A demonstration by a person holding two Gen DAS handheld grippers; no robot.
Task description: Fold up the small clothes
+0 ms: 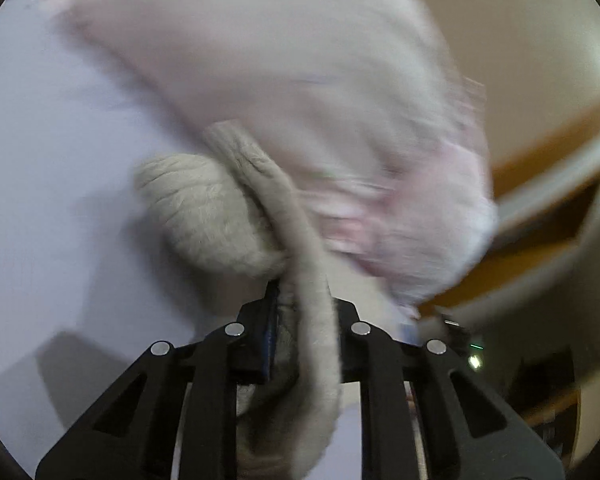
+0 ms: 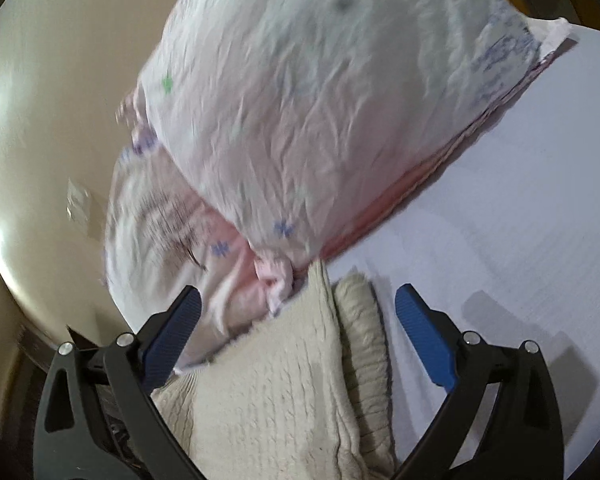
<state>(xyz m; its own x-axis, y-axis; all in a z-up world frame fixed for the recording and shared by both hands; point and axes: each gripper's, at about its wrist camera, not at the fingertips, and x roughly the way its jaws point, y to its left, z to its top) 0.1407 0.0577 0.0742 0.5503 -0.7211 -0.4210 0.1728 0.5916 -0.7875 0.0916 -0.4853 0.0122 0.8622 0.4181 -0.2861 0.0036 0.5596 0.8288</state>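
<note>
Left wrist view: closest to the camera, the left gripper [image 1: 300,300] has its black fingers pressed together on a strip of cream knit [image 1: 312,320]. The strip runs up between them and hangs down over the frame below. Just past the fingertips, to the left, the same knit bunches into a rounded, ribbed lump above the white sheet [image 1: 60,200]. Beyond it a pale pink cloth [image 1: 300,80] fills the upper middle, blurred by motion. Farthest off, at right, are a beige wall and an orange-brown wooden edge, also blurred.

Right wrist view: the right gripper [image 2: 298,332] stands wide open, its blue pads [image 2: 424,340] well apart and clasping nothing. The knit [image 2: 280,380] lies between and below the fingers, not pinched by them. Just beyond, touching its far edge, the pink cloth [image 2: 320,100], printed with small blue and green marks, rises crumpled. White sheet [image 2: 520,220] spreads to the right; a beige surface lies at far left.
</note>
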